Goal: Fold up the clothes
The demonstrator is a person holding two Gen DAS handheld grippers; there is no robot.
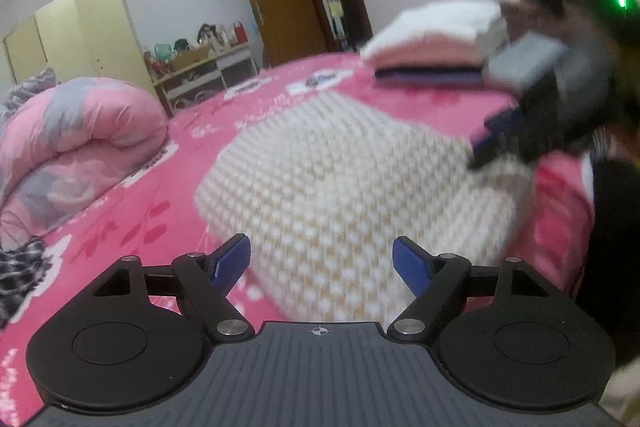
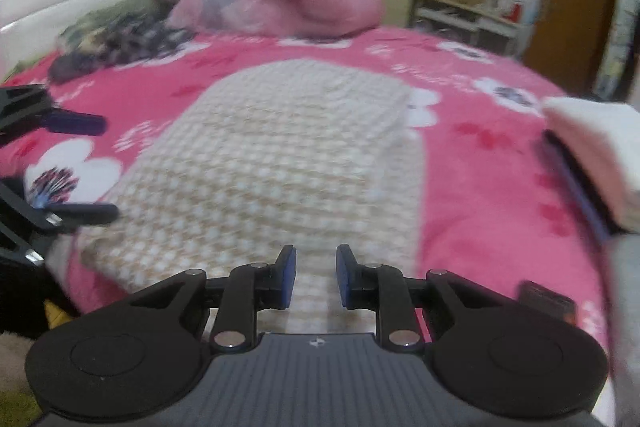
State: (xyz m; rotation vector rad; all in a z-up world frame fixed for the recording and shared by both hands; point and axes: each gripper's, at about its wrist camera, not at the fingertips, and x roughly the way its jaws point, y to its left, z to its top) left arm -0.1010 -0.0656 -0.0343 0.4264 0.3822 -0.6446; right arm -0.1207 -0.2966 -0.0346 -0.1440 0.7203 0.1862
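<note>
Both our grippers hang empty over the bed (image 2: 480, 163): left gripper (image 1: 322, 263) fingers wide apart, right gripper (image 2: 316, 275) narrowly parted. Between them, dead ahead, the cream knit garment (image 2: 280, 155) lies flat, running away from us.

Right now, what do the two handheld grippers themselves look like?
Both match. The left gripper and right gripper have black linkage arms with silver pivot pins, blue finger pads, round black discs on each side, and a ribbed grey body marked with a small crosshair. The right unit shows a green light.
</note>
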